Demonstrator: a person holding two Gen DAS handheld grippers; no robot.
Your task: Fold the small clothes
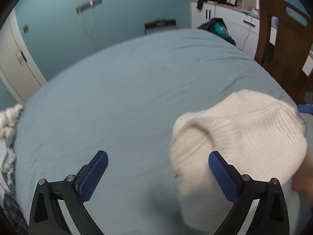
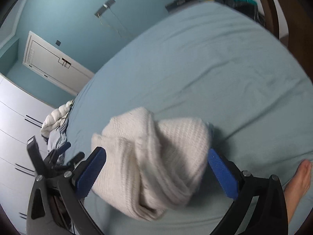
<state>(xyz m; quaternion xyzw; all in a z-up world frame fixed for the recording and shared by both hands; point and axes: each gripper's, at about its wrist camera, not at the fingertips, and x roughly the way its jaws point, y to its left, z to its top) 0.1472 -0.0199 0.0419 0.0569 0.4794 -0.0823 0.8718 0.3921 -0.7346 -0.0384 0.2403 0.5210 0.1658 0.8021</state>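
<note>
left tool (image 1: 158, 174): your jaws stand spread wide, nothing pinched. Blue pads (image 1: 93, 176) hang over bare sheet, pointing steeply down.
right tool (image 2: 156, 173): your jaws stand at their widest. The garment sits between the blue pads (image 2: 91, 173); it looks loose in the gap, but motion blur hides whether either pad touches it.
garment: cream ribbed knit piece (image 2: 152, 162), bunched and twisted, blurred. In the left wrist view it (image 1: 244, 137) lies right of your left tool, partly behind the right-hand pad.
garment location: near edge of the bed, on or just above the sheet; can't tell which from the blur.
bed (image 1: 127, 98): pale blue-grey sheet, lightly creased.
other laundry: pile of white and grey clothes (image 2: 54, 125) at the bed's left edge, well apart from the knit piece; also seen in the left wrist view (image 1: 7, 133).
your body: bare foot (image 2: 299, 180) at the lower right of the right wrist view, beside the bed; skin-toned blur (image 1: 303, 178) at the right edge of the left wrist view.
room: teal wall (image 1: 68, 29), white door (image 2: 56, 66), white cabinets (image 1: 221, 15), wooden chair (image 1: 283, 45) at the bed's far right corner, dark bag (image 1: 219, 28) behind the bed.
</note>
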